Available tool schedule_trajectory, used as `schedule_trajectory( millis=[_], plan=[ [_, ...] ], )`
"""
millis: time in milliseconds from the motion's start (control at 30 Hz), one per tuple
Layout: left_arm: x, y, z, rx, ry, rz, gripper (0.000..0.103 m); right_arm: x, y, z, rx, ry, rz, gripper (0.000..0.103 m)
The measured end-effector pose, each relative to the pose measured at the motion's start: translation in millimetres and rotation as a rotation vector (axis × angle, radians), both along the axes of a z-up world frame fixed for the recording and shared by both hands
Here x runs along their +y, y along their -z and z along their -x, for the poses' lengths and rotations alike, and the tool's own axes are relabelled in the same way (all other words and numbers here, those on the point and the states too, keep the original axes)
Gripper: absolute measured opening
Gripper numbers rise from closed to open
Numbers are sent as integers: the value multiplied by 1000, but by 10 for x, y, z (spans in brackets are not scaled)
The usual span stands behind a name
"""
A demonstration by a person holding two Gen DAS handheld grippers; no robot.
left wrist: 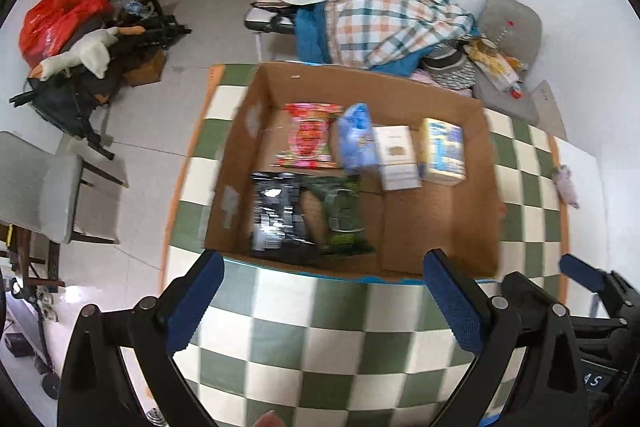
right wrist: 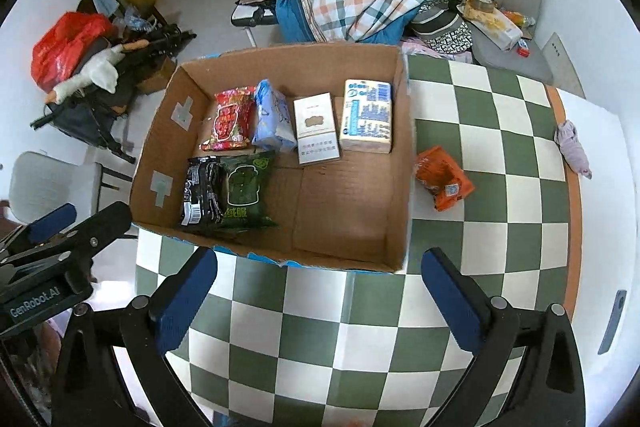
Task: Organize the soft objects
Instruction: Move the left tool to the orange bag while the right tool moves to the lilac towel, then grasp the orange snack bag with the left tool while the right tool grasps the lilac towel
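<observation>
blue-padded right claw (right wrist: 318, 301) spread wide, empty; left claw (left wrist: 324, 303) spread, empty.

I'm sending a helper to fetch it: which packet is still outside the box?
Find the cardboard box on the checkered tablecloth. Just beyond its right wall lies the orange packet, crumpled, alone on the cloth; every other packet sits inside the box.

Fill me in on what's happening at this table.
A person is packing soft packets into a cardboard box on the checkered table with two handheld grippers. Both the left gripper and right gripper are open and empty, above the table's near edge. Six items already lie in the box, including a green packet. An orange packet and a small purple cloth are outside it.
</observation>
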State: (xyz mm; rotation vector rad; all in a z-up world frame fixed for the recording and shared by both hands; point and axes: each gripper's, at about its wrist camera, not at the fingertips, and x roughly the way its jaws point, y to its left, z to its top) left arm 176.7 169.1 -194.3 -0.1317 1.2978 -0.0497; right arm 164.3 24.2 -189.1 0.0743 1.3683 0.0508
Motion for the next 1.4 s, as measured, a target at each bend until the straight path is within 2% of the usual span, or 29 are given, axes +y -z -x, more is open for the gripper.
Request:
schedule_trajectory(
  millis=[100,133,200,267,400,533,667,767,867,1033,1200,1333,1400],
  plan=[
    [-349,-103,-39,25,7,46,102,-278,-108,39,-7,33,-26,103],
    [-437,-117,-53,33,16,77,102,-457,-161,55,-13,55,-30,103],
    [-788,-134,-119,63,55,189,102,-743,-233,57,-15,92,-21,103],
    [-1078,-116,-207,92,89,218,102,-1114,-295,64,-17,134,1,103],
    [-1839,94,-407,186,155,251,102,-1892,-336,72,-3,211,71,103],
    [-2336,444,-557,286,100,295,102,-2660,-298,55,25,268,149,103],
    [-2785,878,-738,362,13,243,102,-3270,-253,14,42,303,194,103],
    [-3090,1194,-894,386,-6,136,102,-3607,-222,-45,49,313,223,103],
    [-3200,1416,-1008,398,-29,38,102,-3829,-156,-123,60,313,242,103],
    [-3136,1778,-1165,453,-118,-7,102,-4072,50,-363,93,266,273,103],
    [-3166,2107,-1232,521,-131,-91,102,-4154,347,-725,140,160,309,103],
    [-3162,2236,-1286,540,-143,-81,102,-4187,662,-1075,194,65,319,103],
    [-3170,2262,-1314,534,-132,-84,97,-4181,839,-1223,226,23,329,103]
  ],
)
